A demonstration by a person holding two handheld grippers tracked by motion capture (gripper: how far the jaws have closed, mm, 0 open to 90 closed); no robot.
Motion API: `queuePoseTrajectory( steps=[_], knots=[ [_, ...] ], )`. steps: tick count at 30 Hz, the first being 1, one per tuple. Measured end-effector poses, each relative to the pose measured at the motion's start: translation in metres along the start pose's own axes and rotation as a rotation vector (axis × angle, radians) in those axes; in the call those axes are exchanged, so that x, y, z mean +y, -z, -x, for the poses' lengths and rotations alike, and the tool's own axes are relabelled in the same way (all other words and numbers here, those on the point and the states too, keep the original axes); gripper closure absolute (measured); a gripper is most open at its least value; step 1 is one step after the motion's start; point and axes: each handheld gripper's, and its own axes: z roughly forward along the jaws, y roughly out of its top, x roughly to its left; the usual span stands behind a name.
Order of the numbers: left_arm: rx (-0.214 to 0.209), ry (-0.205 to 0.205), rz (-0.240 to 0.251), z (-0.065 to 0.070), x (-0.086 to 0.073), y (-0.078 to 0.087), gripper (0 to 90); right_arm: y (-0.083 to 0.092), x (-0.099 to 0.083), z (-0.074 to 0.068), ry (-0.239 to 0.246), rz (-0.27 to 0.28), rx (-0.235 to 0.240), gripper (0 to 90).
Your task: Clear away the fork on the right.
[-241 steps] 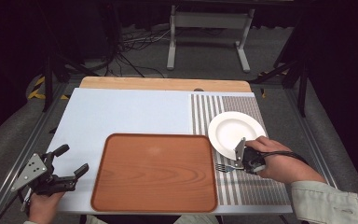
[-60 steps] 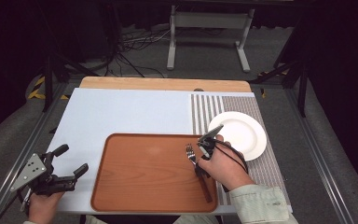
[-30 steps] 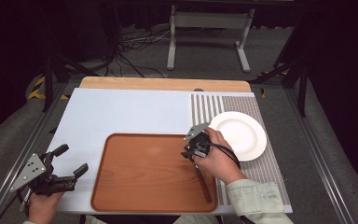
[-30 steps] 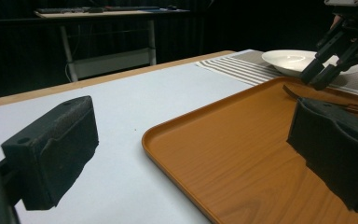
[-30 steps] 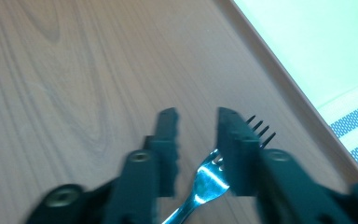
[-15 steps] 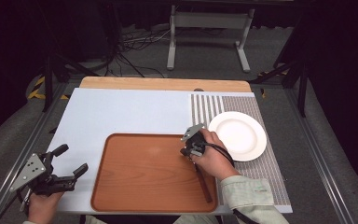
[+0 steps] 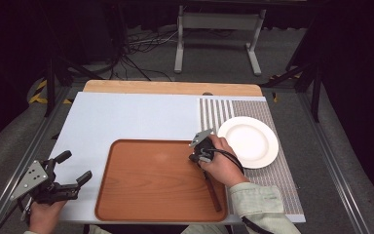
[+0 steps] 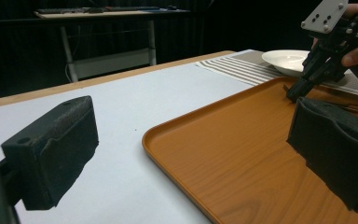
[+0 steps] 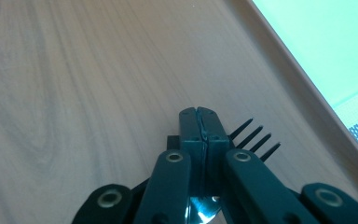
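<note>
Right gripper view – right tool (image 9: pixel 199 119) clamped on fork (image 9: pixel 254 135) – over tray (image 9: pixel 74 70).

A white plate (image 7: pixel 248 141) sat on a striped mat (image 7: pixel 268 161) on the counter (image 7: pixel 126 117), beside the tray.
</note>
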Motion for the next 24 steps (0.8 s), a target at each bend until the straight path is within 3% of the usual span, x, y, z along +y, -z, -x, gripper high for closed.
queuePoseTrajectory(
  steps=[24],
  knots=[
    [-0.003,0.001,-0.002,0.0,0.0,-0.001,2.3,0.01,-0.015,0.018,-0.046,-0.021,-0.072,90.0]
  ],
)
